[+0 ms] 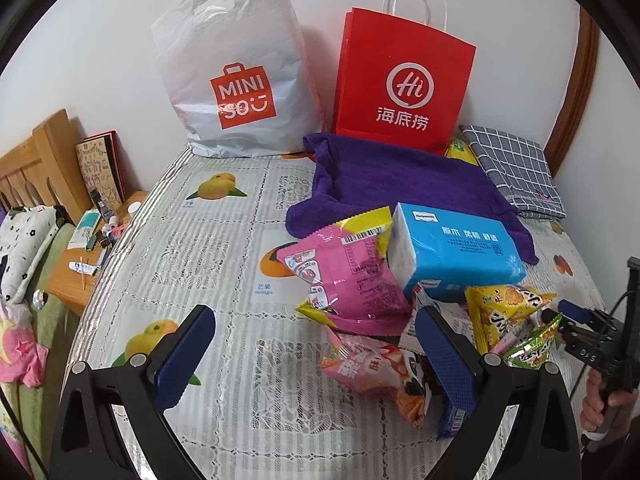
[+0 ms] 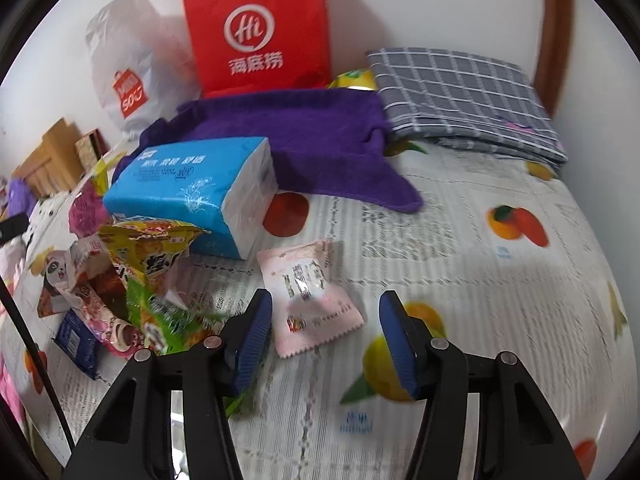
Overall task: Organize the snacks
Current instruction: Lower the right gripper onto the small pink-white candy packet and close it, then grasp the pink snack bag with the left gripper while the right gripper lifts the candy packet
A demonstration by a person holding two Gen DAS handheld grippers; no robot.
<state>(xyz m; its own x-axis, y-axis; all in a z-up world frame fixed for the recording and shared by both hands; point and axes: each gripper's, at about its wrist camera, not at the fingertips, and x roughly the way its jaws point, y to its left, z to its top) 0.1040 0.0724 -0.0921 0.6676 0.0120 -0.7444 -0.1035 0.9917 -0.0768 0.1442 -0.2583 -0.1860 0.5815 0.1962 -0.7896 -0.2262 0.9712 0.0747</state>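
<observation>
Right gripper (image 2: pixel 326 336): its jaws are standing apart, holding nothing, with the pale pink sachet (image 2: pixel 310 300) lying flat on the fruit-print tablecloth (image 2: pixel 500 320) just beyond and between the tips.
Sachet handling: it is likely feeling light, soft and crinkly, so pinching a serrated edge is looking safest.
Left gripper (image 1: pixel 316 356): it is hovering spread wide and empty, near the snack pile (image 1: pixel 360 280).
Pile: glossy pink, yellow and green packets are leaning against the blue tissue pack (image 1: pixel 456 244).
Far: a red paper bag (image 1: pixel 404 84) is standing beside a white plastic bag (image 1: pixel 236 76).
</observation>
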